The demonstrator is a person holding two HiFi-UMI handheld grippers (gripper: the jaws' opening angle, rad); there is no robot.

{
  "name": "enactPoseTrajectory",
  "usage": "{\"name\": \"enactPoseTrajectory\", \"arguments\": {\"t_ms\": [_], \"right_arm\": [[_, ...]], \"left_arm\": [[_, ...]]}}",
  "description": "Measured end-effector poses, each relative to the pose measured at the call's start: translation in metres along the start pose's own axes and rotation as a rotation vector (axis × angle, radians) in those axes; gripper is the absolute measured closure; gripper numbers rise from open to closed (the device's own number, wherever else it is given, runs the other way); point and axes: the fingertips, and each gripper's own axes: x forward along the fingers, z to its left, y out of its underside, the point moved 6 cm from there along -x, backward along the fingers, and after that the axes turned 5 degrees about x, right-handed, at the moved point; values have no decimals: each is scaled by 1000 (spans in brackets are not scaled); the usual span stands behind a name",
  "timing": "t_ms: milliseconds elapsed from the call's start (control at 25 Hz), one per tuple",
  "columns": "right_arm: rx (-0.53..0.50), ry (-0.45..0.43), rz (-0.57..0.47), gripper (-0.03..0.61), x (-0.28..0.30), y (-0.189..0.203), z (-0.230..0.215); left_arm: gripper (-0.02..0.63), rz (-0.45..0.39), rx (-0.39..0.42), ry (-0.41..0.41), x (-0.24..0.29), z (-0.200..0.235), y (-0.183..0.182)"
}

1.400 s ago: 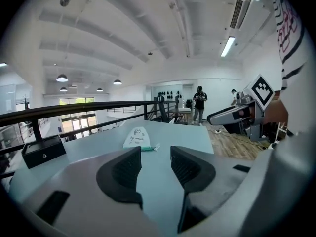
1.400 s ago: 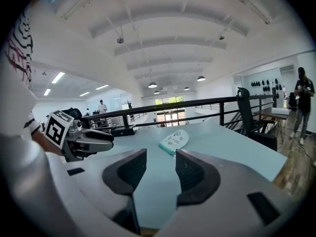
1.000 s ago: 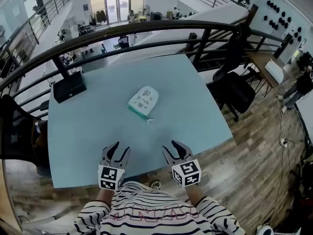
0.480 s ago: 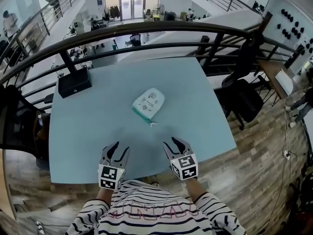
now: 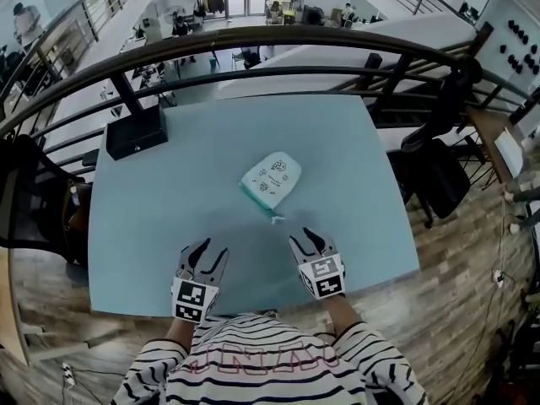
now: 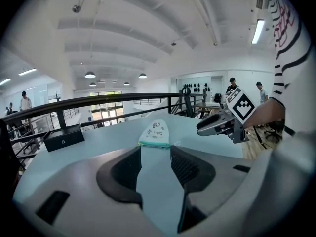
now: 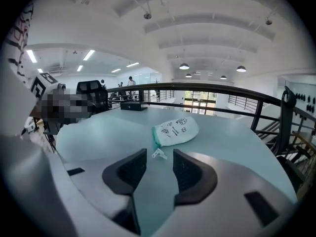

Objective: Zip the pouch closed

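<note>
A white pouch [image 5: 272, 178] with small printed pictures and a green zipper edge lies in the middle of the pale blue table [image 5: 152, 218]. Its zipper edge faces me, and a small clear pull tab [image 5: 276, 218] lies on the table at its near corner. My left gripper [image 5: 203, 255] hovers open over the near table edge, left of and below the pouch [image 6: 155, 133]. My right gripper [image 5: 309, 241] is open too, just short of the pull tab [image 7: 159, 154], with the pouch [image 7: 175, 131] beyond it. Neither holds anything.
A black box [image 5: 135, 132] sits at the table's far left corner. A dark metal railing [image 5: 278, 45] runs behind the table. A black chair [image 5: 434, 171] stands to the right, and another dark chair [image 5: 29, 205] at the left.
Both grippers have moved a little forward over the near table edge, the right one closing in on the pull tab. The pouch has stayed put.
</note>
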Motion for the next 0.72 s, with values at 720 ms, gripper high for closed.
{"name": "enactPoseTrajectory", "arguments": {"t_ms": [720], "right_arm": [[-253, -111, 173, 408, 104, -2, -3]], "left_arm": [[449, 69, -28, 0, 21, 17, 20]]}}
